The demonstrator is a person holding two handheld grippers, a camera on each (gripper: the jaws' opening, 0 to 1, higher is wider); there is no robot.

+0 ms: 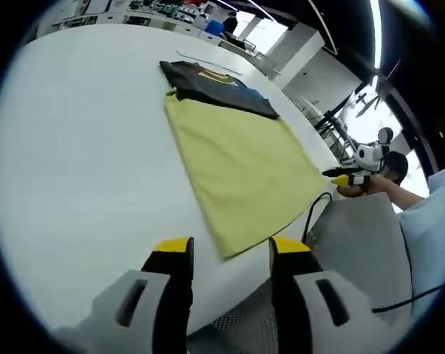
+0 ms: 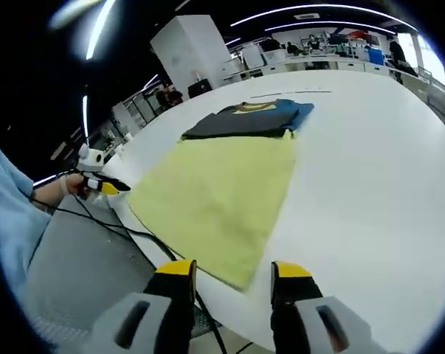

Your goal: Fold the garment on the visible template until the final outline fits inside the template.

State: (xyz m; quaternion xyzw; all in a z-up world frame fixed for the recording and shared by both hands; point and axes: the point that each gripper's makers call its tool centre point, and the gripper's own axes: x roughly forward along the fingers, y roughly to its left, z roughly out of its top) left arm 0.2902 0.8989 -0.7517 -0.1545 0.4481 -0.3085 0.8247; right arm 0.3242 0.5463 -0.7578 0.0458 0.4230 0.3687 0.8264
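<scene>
Both grippers (image 1: 229, 254) (image 2: 233, 274) held parted, empty. Dark folded T-shirt (image 1: 216, 87) overhung yellow-green cloth template (image 1: 240, 166); outline misfit risked.

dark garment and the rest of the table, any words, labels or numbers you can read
None can be read.
Dark garment: a yellow print near its collar, too blurred to tell whether it is lettering.
Yellow-green template: plain, no marking.
White table: no text visible.

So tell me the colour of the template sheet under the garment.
Yellow-green template, plain with no pattern; the left gripper view shows it best.
</scene>
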